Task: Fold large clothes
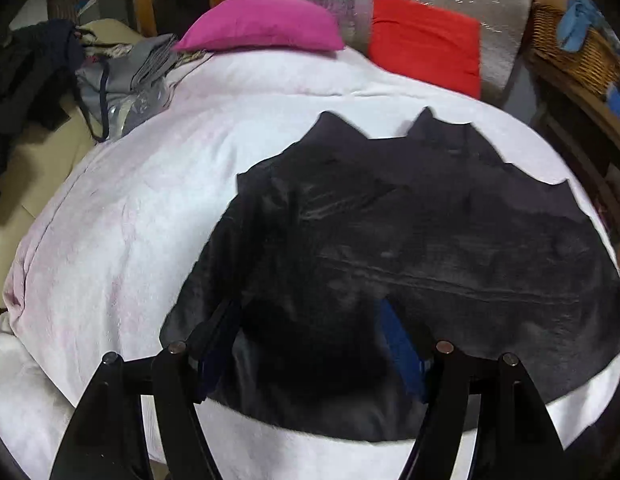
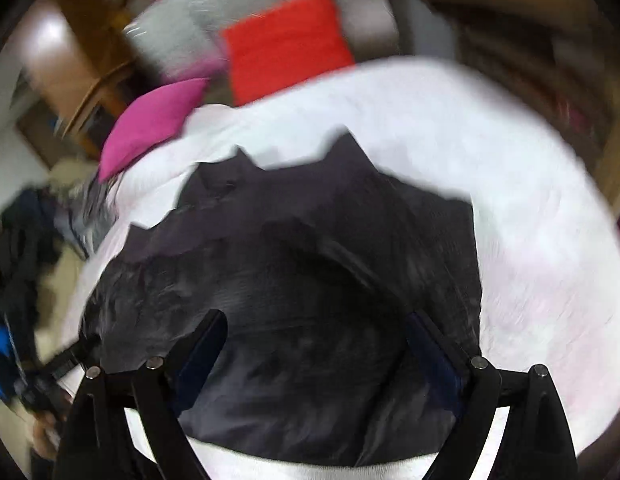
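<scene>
A white blanket (image 1: 121, 216) covers the bed; on it a dark garment (image 1: 410, 248) lies spread flat, two pointed corners toward the pillows; a red cushion (image 1: 426, 40) and a pink pillow (image 1: 261, 24) sit at the far end; the left gripper (image 1: 310, 328) hangs over the garment's near edge, fingers apart, holding nothing; the right gripper (image 2: 318, 336) likewise, spread wide.
</scene>
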Tool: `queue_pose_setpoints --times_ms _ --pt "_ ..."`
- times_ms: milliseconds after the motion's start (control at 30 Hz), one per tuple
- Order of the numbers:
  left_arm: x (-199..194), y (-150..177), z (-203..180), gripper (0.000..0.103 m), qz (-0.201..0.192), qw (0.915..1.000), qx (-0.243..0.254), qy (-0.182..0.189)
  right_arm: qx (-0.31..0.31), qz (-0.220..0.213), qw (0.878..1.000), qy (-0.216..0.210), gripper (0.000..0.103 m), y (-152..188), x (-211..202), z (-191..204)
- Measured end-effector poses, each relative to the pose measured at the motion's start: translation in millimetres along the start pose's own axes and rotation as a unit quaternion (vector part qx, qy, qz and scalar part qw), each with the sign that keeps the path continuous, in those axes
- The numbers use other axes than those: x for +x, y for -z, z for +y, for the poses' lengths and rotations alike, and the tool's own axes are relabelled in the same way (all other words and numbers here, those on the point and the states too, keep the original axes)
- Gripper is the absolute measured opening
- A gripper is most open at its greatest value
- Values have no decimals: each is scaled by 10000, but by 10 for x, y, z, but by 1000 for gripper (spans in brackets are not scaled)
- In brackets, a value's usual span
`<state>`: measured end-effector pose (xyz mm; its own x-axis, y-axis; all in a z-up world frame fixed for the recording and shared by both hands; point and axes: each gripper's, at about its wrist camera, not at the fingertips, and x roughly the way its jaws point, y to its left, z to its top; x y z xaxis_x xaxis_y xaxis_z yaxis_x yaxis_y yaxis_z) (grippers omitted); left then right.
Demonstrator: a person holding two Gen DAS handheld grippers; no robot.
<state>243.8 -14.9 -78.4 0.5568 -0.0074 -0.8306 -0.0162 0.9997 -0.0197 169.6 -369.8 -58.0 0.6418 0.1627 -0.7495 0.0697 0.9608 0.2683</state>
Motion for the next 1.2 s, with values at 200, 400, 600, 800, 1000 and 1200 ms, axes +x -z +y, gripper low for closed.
queue_pose_setpoints --times_ms 200,400,600,800,1000,1200 --pt "-339 88 -239 78 -363 9991 211 98 -327 -31 9987 -378 97 330 -82 454" --pt "-592 154 -350 78 -470 9983 211 256 -199 637 9969 426 97 473 467 474" --pt "-1032 292 -529 92 -1063 9936 318 216 -651 -503 9940 720 103 516 -444 950" --pt "-1272 449 -629 93 -1133 9918 293 522 -674 -664 9921 820 103 940 -759 1172" --pt "-1328 510 -698 96 -1067 9919 398 571 -820 -748 9887 1004 103 995 -807 1219" --pt "-1341 541 -745 96 -1138 9908 558 481 -799 -652 9898 983 103 1025 -767 1228"
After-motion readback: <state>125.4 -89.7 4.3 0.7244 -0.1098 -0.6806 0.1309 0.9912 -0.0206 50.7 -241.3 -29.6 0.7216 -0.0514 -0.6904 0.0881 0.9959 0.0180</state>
